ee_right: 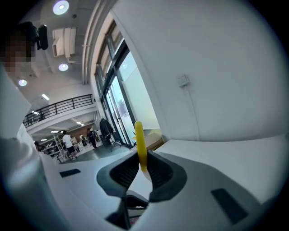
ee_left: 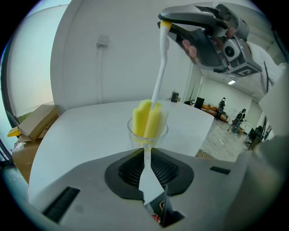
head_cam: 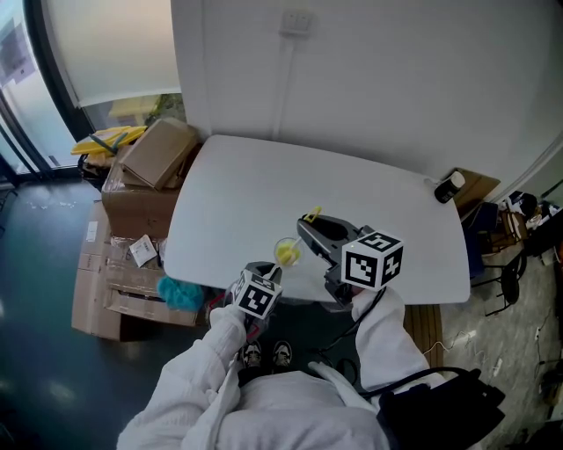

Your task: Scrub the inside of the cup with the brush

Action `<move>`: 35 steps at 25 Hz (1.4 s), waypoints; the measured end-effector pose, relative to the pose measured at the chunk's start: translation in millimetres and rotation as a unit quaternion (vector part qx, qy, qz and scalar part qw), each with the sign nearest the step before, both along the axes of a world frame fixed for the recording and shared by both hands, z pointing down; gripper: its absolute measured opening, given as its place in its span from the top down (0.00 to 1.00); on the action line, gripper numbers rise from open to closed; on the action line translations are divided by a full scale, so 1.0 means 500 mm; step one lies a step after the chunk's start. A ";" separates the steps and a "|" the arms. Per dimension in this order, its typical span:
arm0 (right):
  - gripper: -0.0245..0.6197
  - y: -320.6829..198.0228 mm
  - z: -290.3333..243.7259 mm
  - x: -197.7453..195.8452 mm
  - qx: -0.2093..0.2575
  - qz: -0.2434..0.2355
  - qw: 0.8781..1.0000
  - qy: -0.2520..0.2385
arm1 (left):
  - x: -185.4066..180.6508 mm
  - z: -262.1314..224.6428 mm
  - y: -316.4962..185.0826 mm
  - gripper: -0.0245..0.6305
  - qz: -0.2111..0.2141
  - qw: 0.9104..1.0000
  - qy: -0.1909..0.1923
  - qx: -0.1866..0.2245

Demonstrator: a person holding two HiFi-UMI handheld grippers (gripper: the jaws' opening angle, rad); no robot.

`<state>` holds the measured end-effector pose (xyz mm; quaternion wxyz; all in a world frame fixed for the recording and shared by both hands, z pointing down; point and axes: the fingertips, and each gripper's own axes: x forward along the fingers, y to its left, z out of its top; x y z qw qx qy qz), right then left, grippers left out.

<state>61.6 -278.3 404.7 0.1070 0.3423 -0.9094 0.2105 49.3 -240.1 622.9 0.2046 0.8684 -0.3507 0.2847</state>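
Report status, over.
Left tongs clamped on cup. Right tongs gripping brush handle, brush head inside cup. Nothing in the way.

No legible text, label, brand or number anywhere

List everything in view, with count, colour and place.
table: one, white, against the wall.
cup: one, clear, over the table's near edge.
brush: one, white stem, yellow sponge head inside the cup.
cardboard boxes: several, brown, floor left of the table.
fluffy thing: one, teal, floor beside the boxes.
socket: one, white, wall above the table.
left hand-held gripper: one, grey, shut on the cup.
right hand-held gripper: one, grey, shut on the brush.
sleeves: two, white, bottom of head view.
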 end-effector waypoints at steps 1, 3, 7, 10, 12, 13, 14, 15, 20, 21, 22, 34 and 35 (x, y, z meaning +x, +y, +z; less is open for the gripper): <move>0.80 0.007 -0.008 -0.001 0.008 -0.013 1.000 0.016 | 0.000 0.000 -0.001 0.89 0.000 1.000 0.000 0.000; 0.80 0.020 -0.010 -0.006 0.020 -0.038 0.997 0.063 | 0.000 0.000 -0.002 0.89 0.000 1.000 -0.001 0.001; 0.80 0.036 0.013 -0.016 0.018 -0.064 0.992 0.112 | -0.001 0.000 -0.004 0.89 -0.002 1.000 -0.002 0.002; 0.80 0.045 0.058 -0.022 -0.010 -0.072 0.989 0.129 | 0.000 0.001 -0.005 0.89 -0.002 1.000 -0.001 0.002; 0.80 0.049 0.091 -0.022 -0.025 -0.073 0.986 0.146 | 0.001 0.001 -0.004 0.89 -0.002 1.000 -0.001 0.001; 0.80 0.051 0.102 -0.023 -0.030 -0.073 0.986 0.149 | 0.001 0.000 -0.004 0.89 -0.003 1.000 -0.001 0.001; 0.80 0.051 0.109 -0.025 -0.034 -0.073 0.986 0.147 | 0.000 -0.001 -0.004 0.89 -0.003 1.000 -0.001 0.000; 0.80 0.051 0.111 -0.026 -0.036 -0.071 0.987 0.142 | 0.000 -0.001 -0.004 0.89 -0.004 1.000 -0.001 0.001; 0.80 0.043 0.109 -0.025 -0.029 -0.056 0.988 0.143 | -0.001 0.000 -0.003 0.89 -0.008 1.000 0.003 0.003; 0.80 0.041 0.108 -0.022 -0.025 -0.051 0.988 0.144 | -0.002 0.000 -0.003 0.89 -0.010 1.000 0.005 0.003; 0.80 0.039 0.107 -0.018 -0.022 -0.045 0.988 0.144 | -0.002 0.001 -0.003 0.89 -0.012 1.000 0.008 0.003; 0.80 0.021 0.056 0.012 0.007 0.017 0.995 0.100 | -0.011 -0.022 -0.006 0.89 -0.036 0.999 0.032 0.010; 0.80 0.020 0.048 0.014 0.012 0.021 0.995 0.096 | -0.012 -0.021 -0.003 0.89 -0.038 0.999 0.036 0.006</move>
